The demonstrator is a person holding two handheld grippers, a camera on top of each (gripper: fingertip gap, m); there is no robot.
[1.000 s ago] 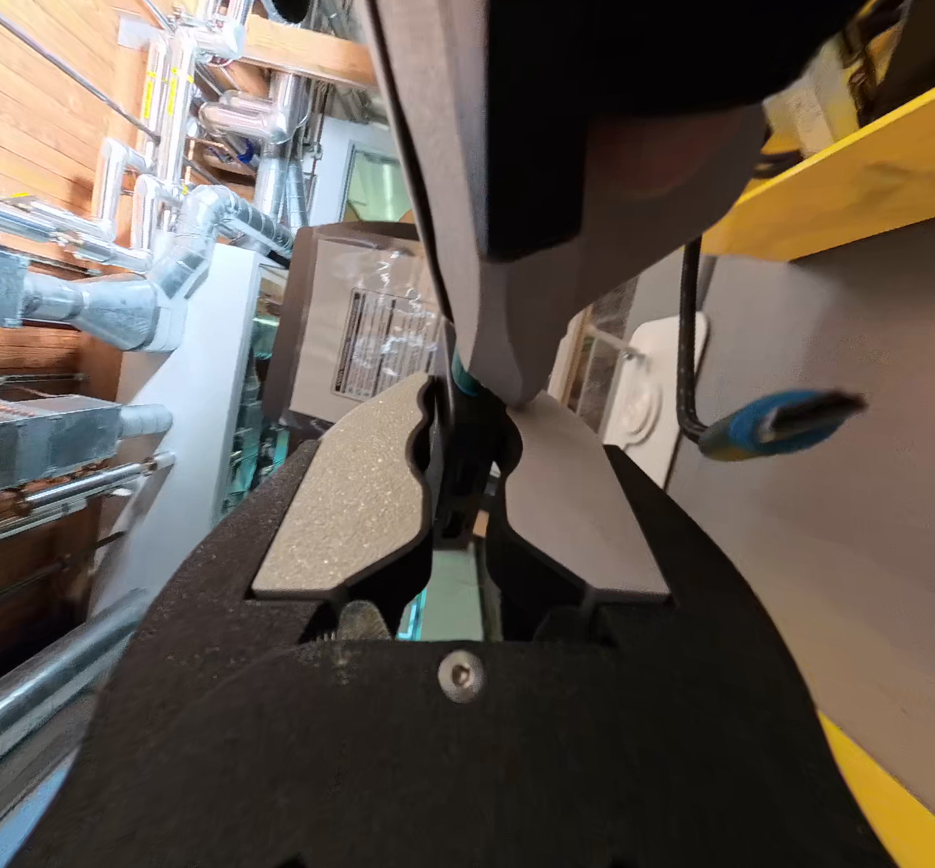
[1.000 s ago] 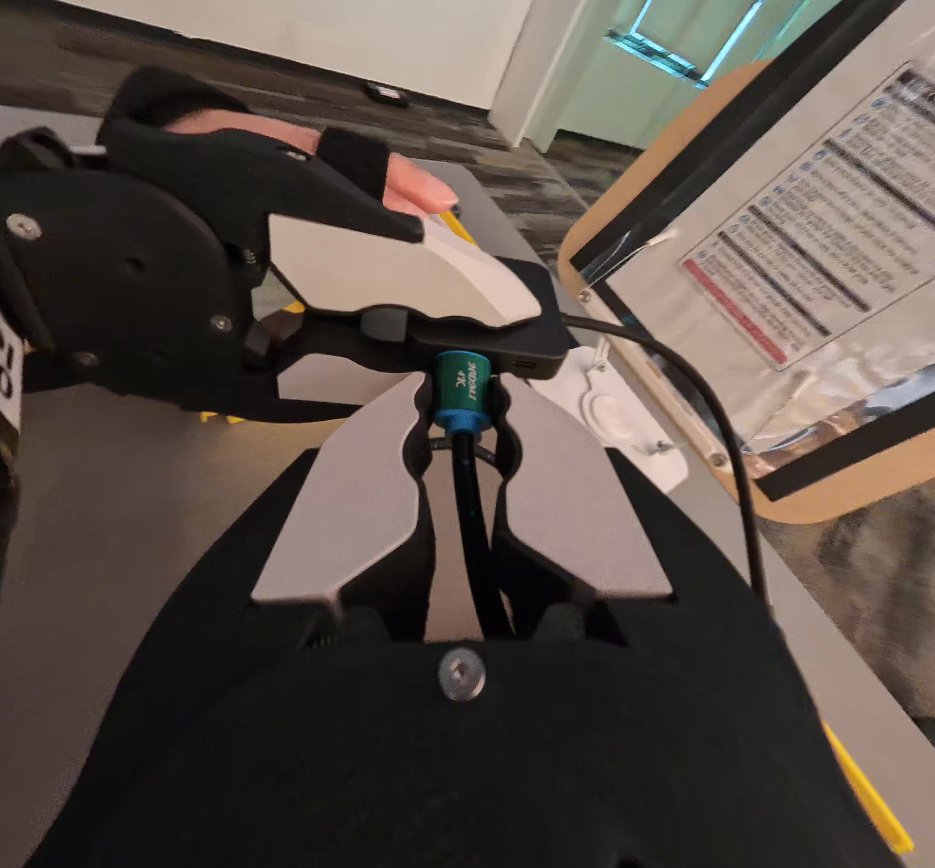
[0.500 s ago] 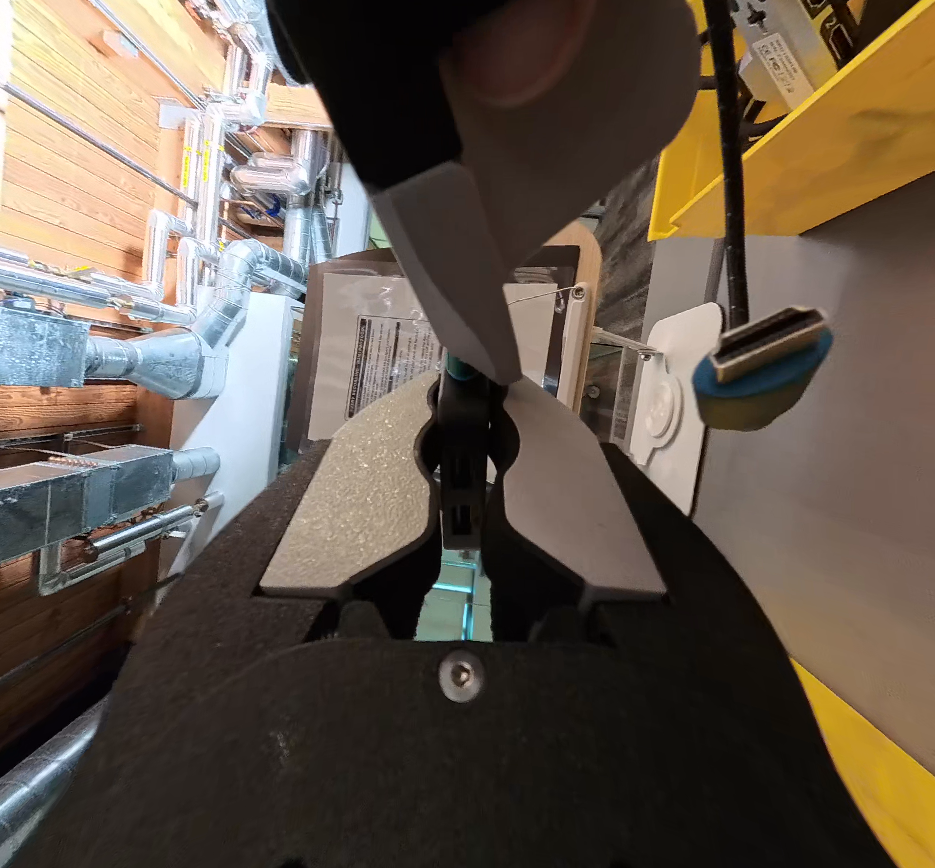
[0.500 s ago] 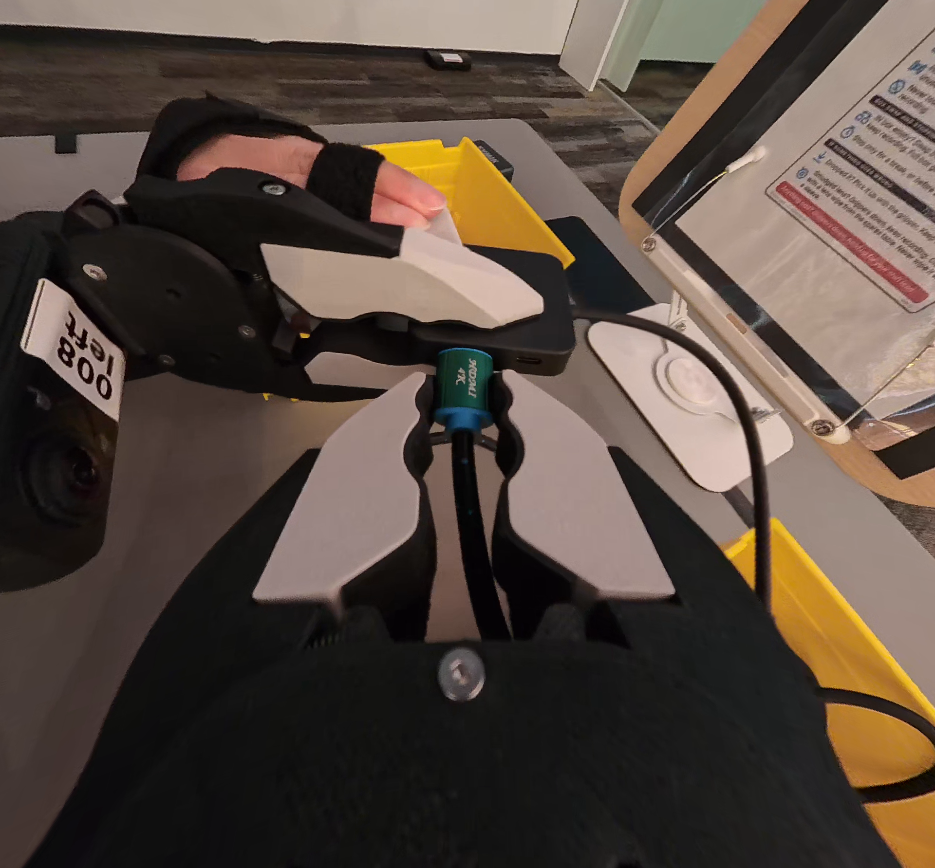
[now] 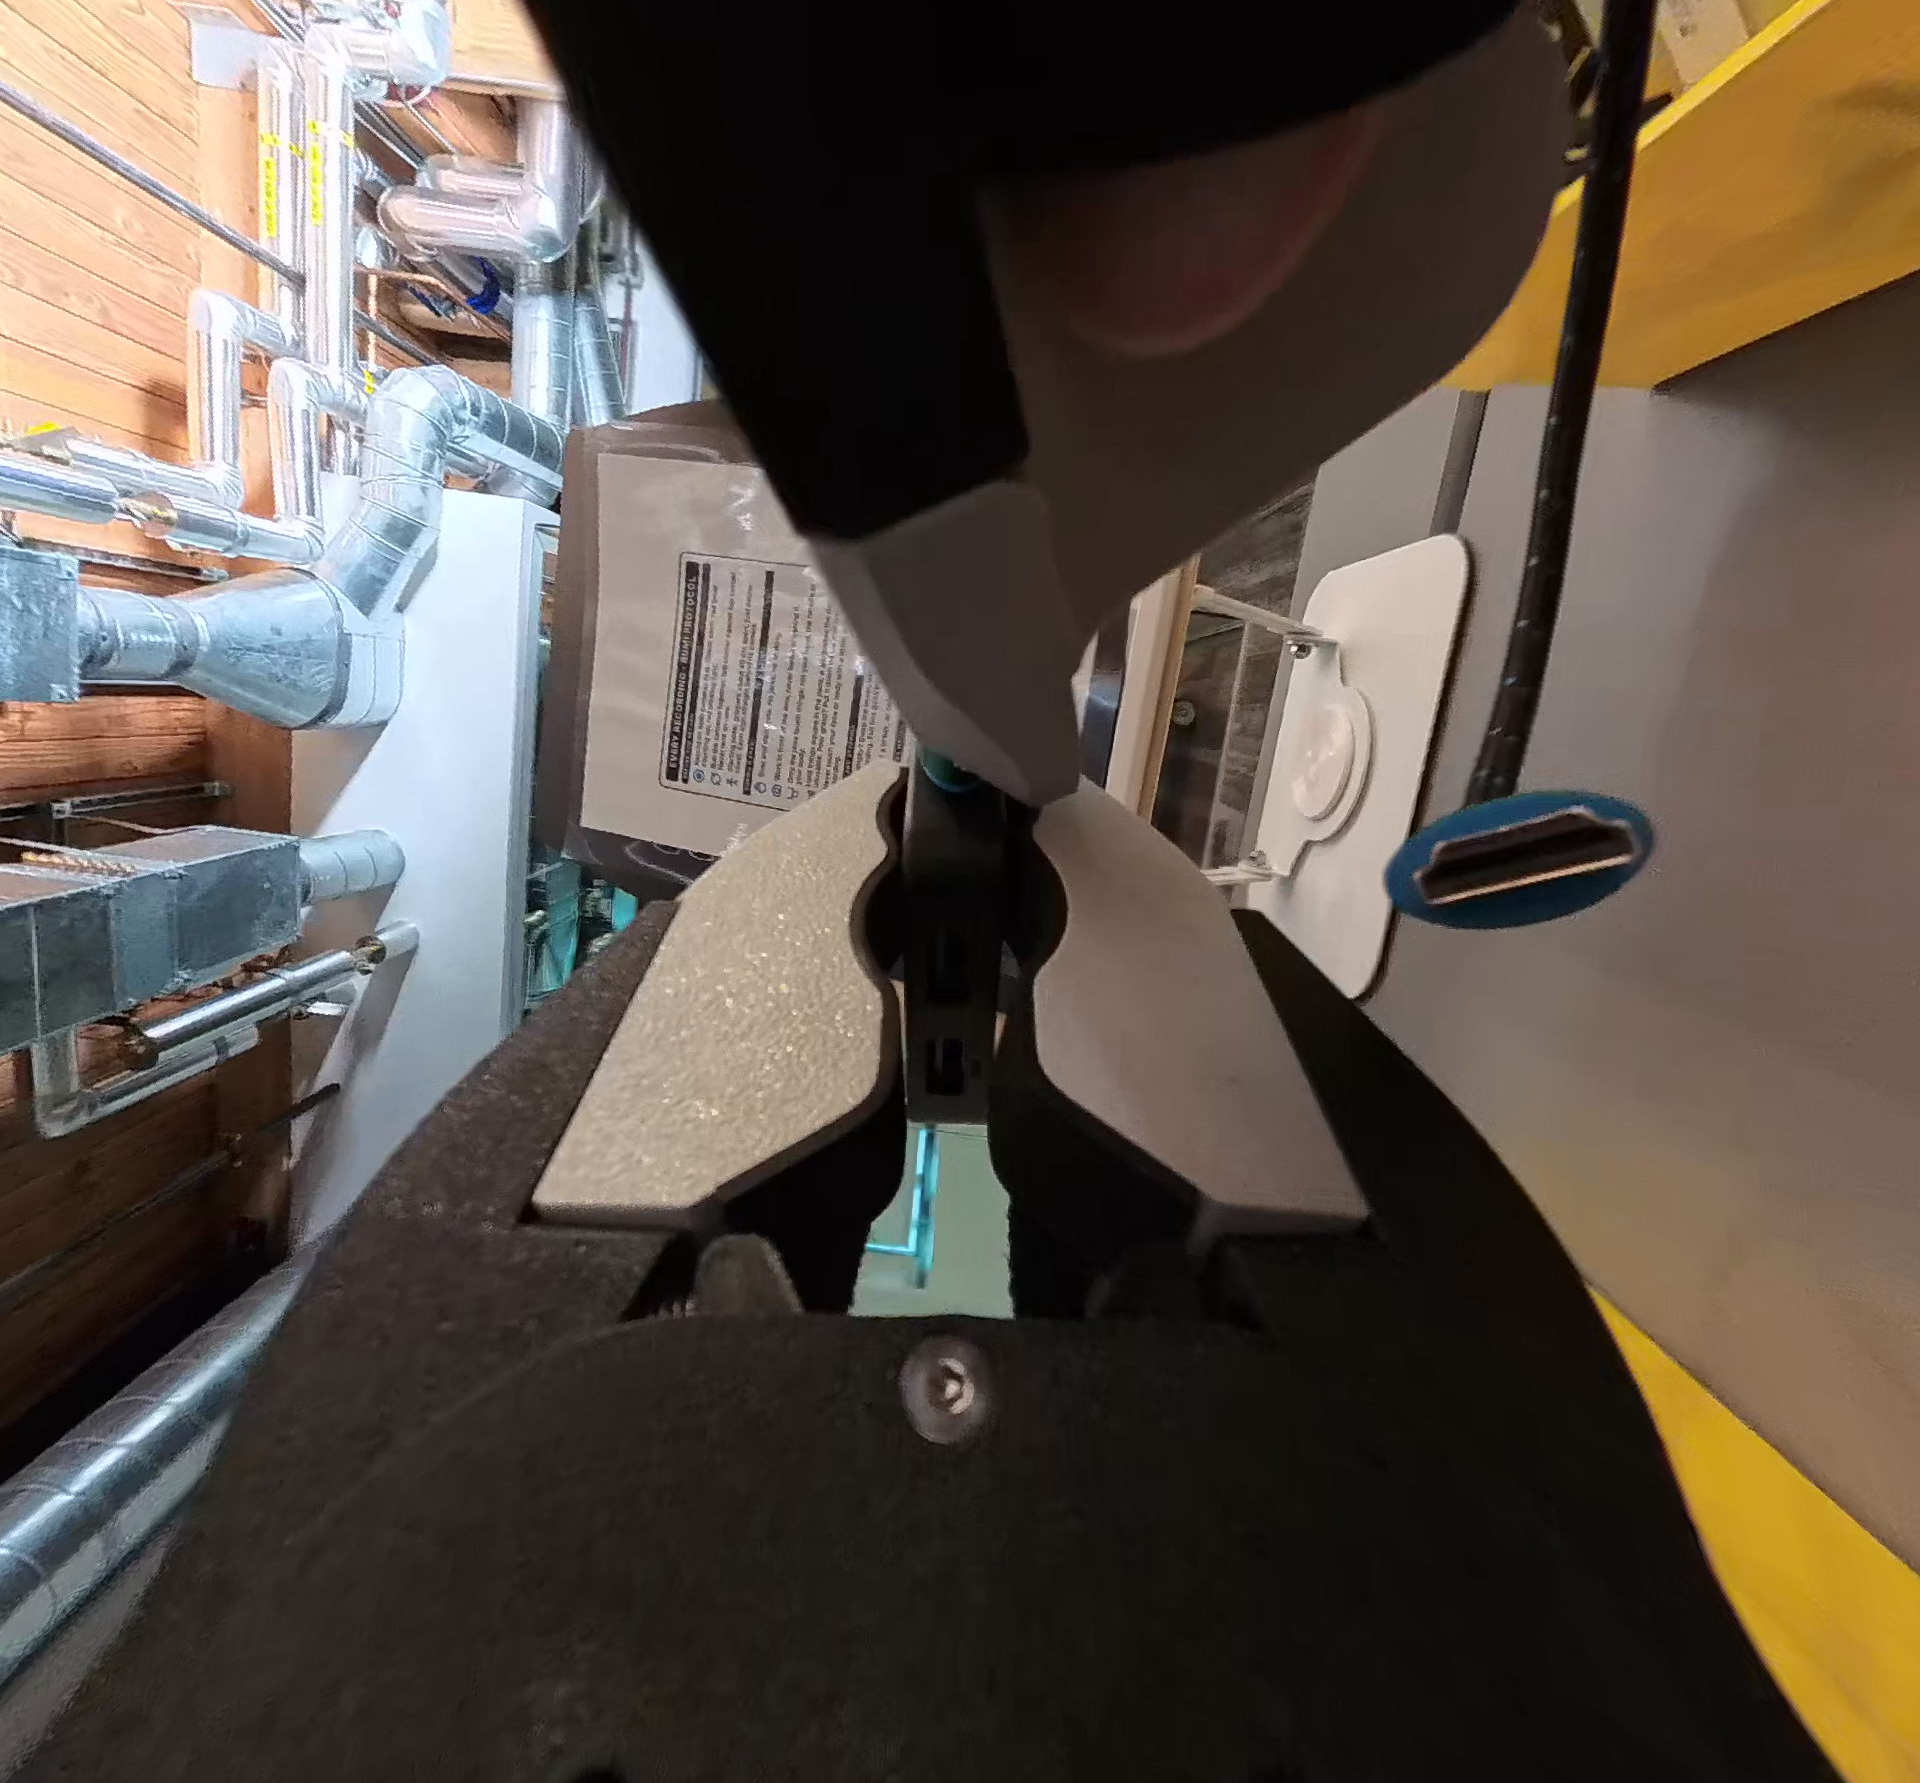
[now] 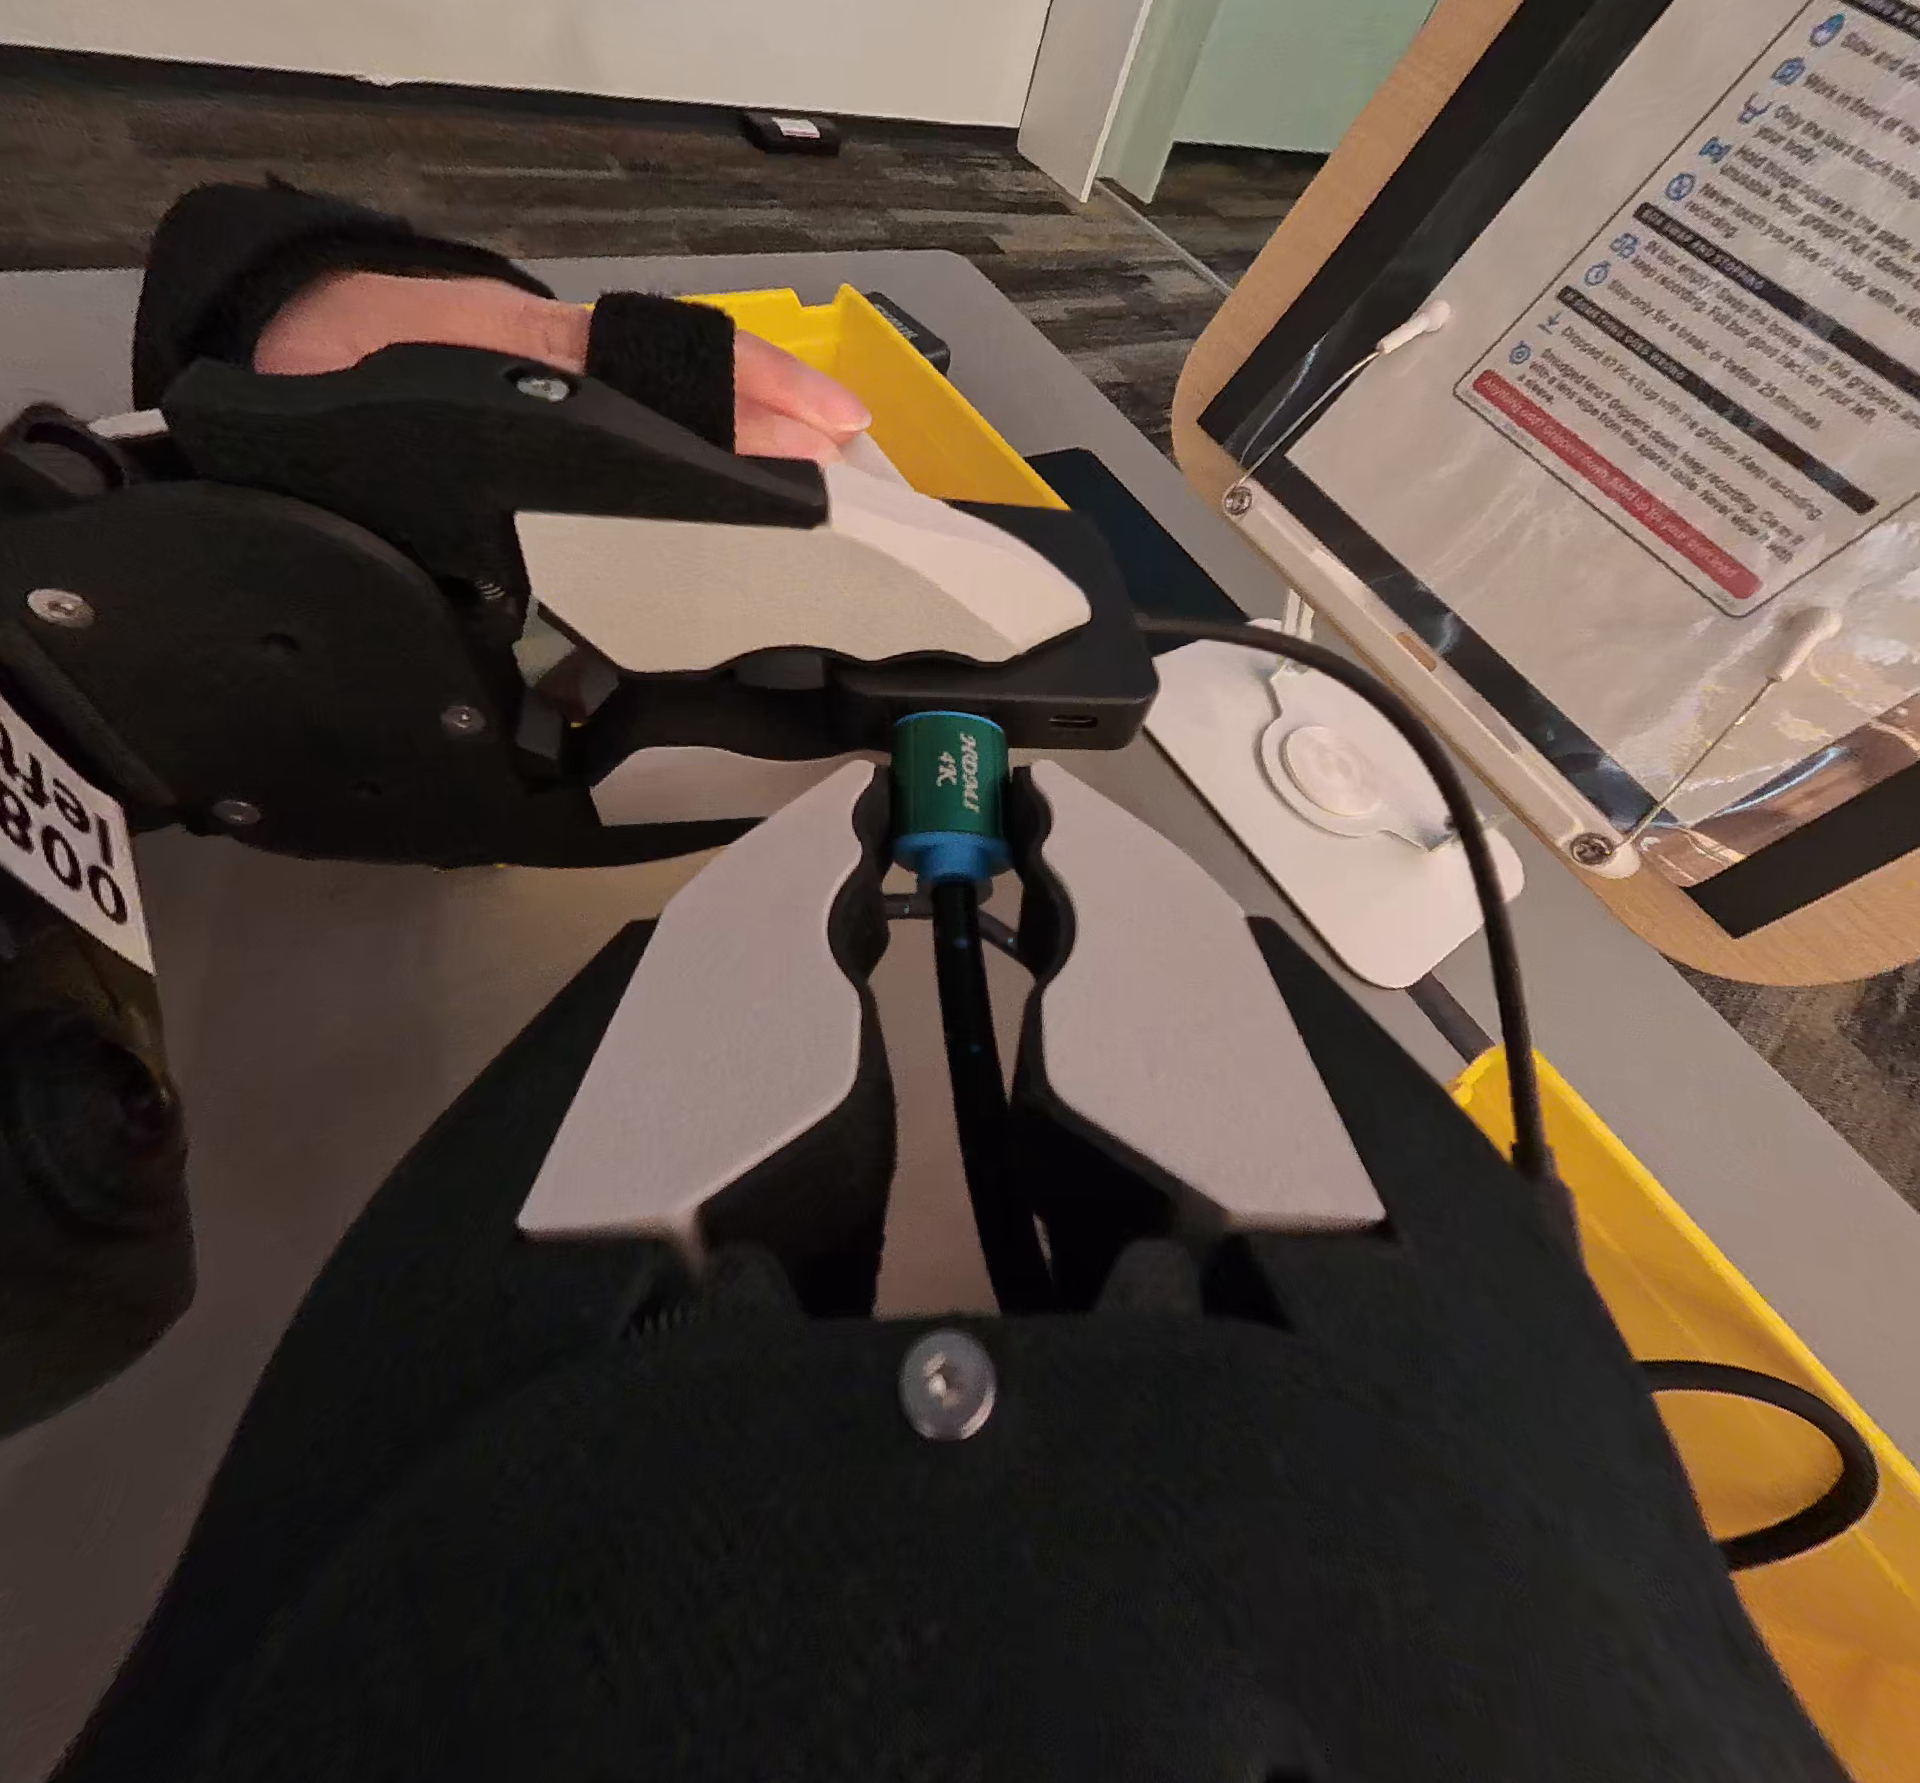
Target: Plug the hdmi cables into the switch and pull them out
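Observation:
My left gripper point(image 5: 961, 798) is shut on the black switch point(image 5: 948, 985), seen edge-on between its fingers. In the right wrist view the switch point(image 6: 1060, 684) is held flat above the grey table point(image 6: 364, 1006), with the left gripper's upper finger point(image 6: 790, 580) on top. My right gripper point(image 6: 945, 777) is shut on a green-and-blue hdmi plug point(image 6: 943, 777) that sits in the switch's near edge. One of the right gripper's fingers point(image 5: 966, 653) shows in the left wrist view. A second, blue hdmi plug point(image 5: 1517, 858) hangs free on a black cable point(image 5: 1558, 486).
A wooden sign stand with a laminated sheet point(image 6: 1558, 383) stands at the right. A white pad point(image 6: 1330, 798) lies at its foot. Yellow bins sit behind the switch point(image 6: 935, 414) and at the near right point(image 6: 1714, 1370). A black cable point(image 6: 1455, 798) arcs from the switch toward the right bin. Only a small space, under 4 cm, lies between the two pairs of fingers.
Both grippers have kept their grips and shifted together with the switch. The free blue plug has swung round and now faces the left camera.

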